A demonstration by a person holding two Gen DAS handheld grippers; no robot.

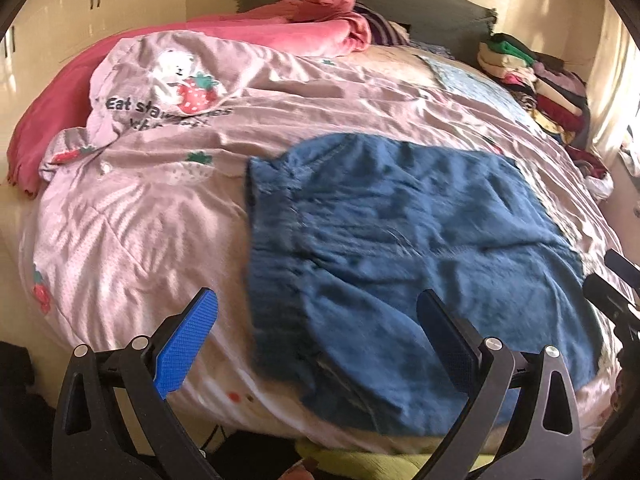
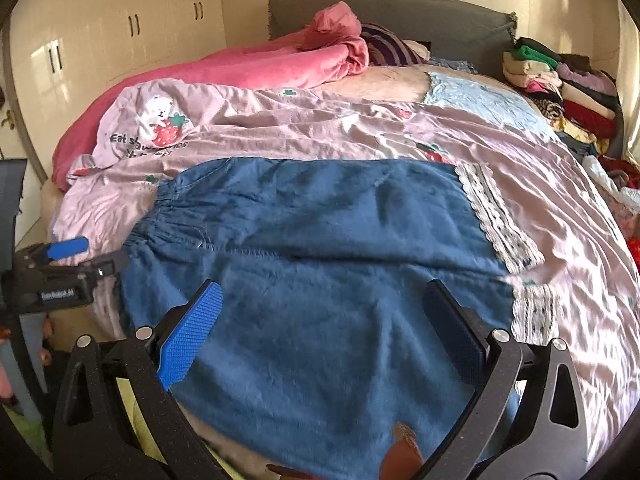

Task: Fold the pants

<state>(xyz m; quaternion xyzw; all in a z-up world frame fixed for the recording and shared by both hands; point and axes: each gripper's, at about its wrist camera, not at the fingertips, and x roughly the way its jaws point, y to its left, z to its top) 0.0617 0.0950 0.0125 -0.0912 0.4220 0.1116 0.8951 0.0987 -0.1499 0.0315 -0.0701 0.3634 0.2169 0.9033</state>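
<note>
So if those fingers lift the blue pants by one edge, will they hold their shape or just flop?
Probably flop: the blue pants lie flat and wrinkled on the pink bedspread, following its bumps. The gathered waistband looks thicker, so it may hang heavier. The surface looks fuzzy, so the fabric likely won't slip much.

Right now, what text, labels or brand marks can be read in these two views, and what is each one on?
"Eat st...": dark print under the bear and strawberry on the pink duvet cover; folds hide the rest, and the second line is unreadable.
White label on the left gripper, seen from the right wrist: too blurred to read.
Blue pants: no text.
</note>
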